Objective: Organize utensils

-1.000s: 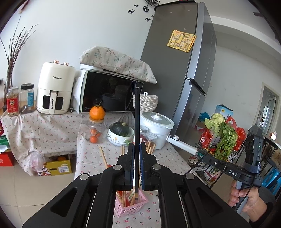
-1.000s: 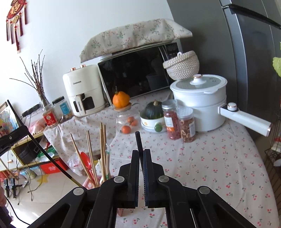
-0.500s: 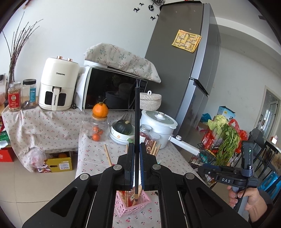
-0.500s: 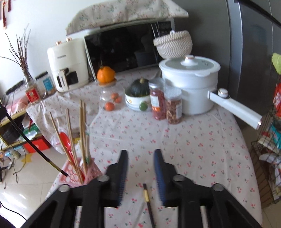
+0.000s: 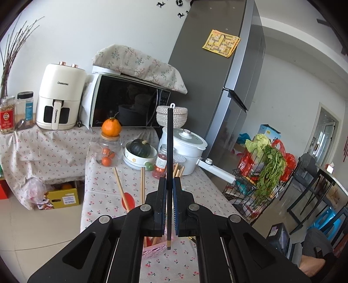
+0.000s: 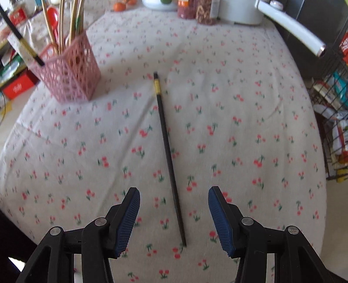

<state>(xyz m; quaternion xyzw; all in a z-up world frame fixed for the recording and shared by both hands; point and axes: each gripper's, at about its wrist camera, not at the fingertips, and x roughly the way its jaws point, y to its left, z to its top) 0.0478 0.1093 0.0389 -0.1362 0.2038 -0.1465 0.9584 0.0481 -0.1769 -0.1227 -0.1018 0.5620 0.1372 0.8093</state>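
Observation:
My left gripper (image 5: 169,185) is shut on a black chopstick (image 5: 169,152) and holds it upright, its lower tip just above the pink utensil basket (image 5: 152,250). That basket (image 6: 69,74) holds several wooden chopsticks (image 6: 76,19) and a red spoon (image 6: 53,17). The held chopstick's tip (image 6: 24,45) shows at the basket's left rim in the right wrist view. My right gripper (image 6: 174,196) is open and empty above a second black chopstick (image 6: 167,141) that lies flat on the cherry-print tablecloth (image 6: 239,108).
At the table's far end stand a white pot with a long handle (image 5: 189,150), spice jars (image 5: 162,161), a bowl with a squash (image 5: 140,152) and a jar topped by an orange (image 5: 111,139). A wire rack with greens (image 5: 261,174) stands to the right. Fridge behind.
My right gripper opened and let its black chopstick go; it now lies on the cloth, and the gripper tilted down over it. My left gripper kept its chopstick and moved closer to the basket.

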